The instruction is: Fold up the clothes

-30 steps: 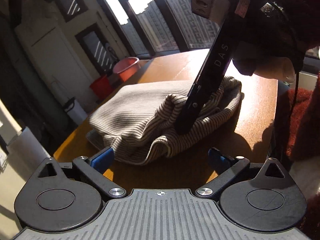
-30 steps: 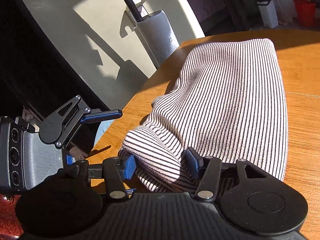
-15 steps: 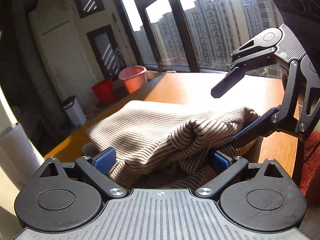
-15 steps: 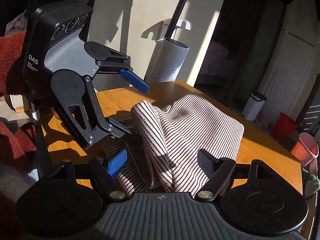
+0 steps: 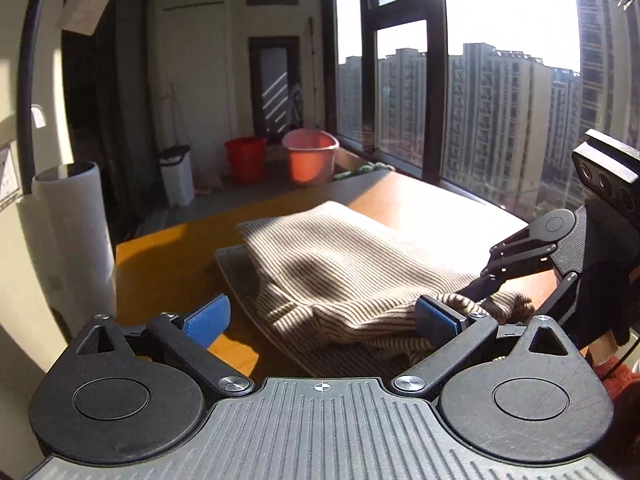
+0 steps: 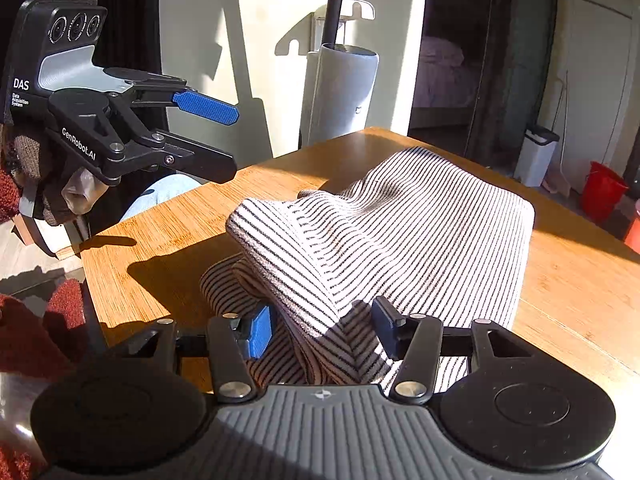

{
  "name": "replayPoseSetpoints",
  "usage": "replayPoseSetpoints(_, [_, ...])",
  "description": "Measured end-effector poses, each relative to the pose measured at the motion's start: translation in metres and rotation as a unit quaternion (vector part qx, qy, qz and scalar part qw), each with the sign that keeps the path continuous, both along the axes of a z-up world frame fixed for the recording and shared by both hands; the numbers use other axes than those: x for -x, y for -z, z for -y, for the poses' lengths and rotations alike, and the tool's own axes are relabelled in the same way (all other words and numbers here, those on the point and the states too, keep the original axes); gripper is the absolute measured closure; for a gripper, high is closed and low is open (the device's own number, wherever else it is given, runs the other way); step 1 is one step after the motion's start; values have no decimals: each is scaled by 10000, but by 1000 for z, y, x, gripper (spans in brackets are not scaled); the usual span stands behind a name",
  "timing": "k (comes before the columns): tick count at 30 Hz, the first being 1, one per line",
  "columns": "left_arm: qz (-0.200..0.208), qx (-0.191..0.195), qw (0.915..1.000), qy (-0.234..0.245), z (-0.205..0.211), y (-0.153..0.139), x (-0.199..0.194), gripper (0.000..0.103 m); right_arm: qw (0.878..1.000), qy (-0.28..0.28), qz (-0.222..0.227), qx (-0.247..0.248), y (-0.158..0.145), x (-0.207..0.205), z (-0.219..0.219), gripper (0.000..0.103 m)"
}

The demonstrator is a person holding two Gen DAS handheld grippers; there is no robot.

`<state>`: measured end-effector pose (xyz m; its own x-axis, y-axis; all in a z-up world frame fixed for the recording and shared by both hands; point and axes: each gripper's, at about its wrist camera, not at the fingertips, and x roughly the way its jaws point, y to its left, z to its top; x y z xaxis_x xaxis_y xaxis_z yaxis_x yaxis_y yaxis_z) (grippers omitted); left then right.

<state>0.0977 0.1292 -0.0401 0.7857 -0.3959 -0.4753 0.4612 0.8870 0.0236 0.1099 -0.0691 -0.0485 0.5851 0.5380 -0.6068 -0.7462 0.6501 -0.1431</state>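
A striped garment [image 5: 344, 264] lies folded in a bundle on the wooden table [image 5: 168, 264]; it also shows in the right wrist view [image 6: 420, 232]. My left gripper [image 5: 320, 320] is open and empty at the bundle's near edge, raised off the table in the right wrist view [image 6: 228, 140]. My right gripper [image 6: 324, 330] has its jaws partly closed around a raised fold of the cloth; it shows at the right of the left wrist view [image 5: 480, 288].
A white cylinder appliance [image 6: 340, 92] stands by the table's corner. A white bin [image 5: 176, 180], a red bucket [image 5: 244, 158] and a pink basin [image 5: 310, 156] sit on the floor by the window. The person's red sleeve [image 6: 24, 328] is at the lower left.
My left gripper has drawn back and to the left of the bundle, still open. My right gripper has narrowed around the raised fold. The cloth has settled flatter.
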Motion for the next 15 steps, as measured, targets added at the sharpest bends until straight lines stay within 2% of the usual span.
replayPoseSetpoints(1, [-22,38,9999,-133,-7,0,2,1,9991,-212,285,227,2,11,-5,31])
replayPoseSetpoints(5, [-178,310,9975,-608,-35,-2,2,0,9858,-715,1134,1010,19,41,-28,28])
replayPoseSetpoints(7, [-280,453,9960,-717,-42,-3,-1,0,9766,-826,1475,1331,29,50,-39,29])
replayPoseSetpoints(9, [-341,528,9953,-735,-44,-3,-1,0,9727,-801,1646,1427,34,51,-40,30])
replayPoseSetpoints(10, [-348,511,9955,-716,-42,-2,0,0,9706,-789,1731,1475,36,51,-41,38])
replayPoseSetpoints(11, [-345,473,9959,-686,-40,-1,1,0,9717,-741,1702,1464,36,50,-41,44])
replayPoseSetpoints(13, [-339,398,9967,-626,-35,1,3,0,9842,-484,1234,1174,31,40,-37,55])
replayPoseSetpoints(15, [-377,350,9971,-559,-28,4,3,0,9990,-3,255,363,19,13,-24,59])
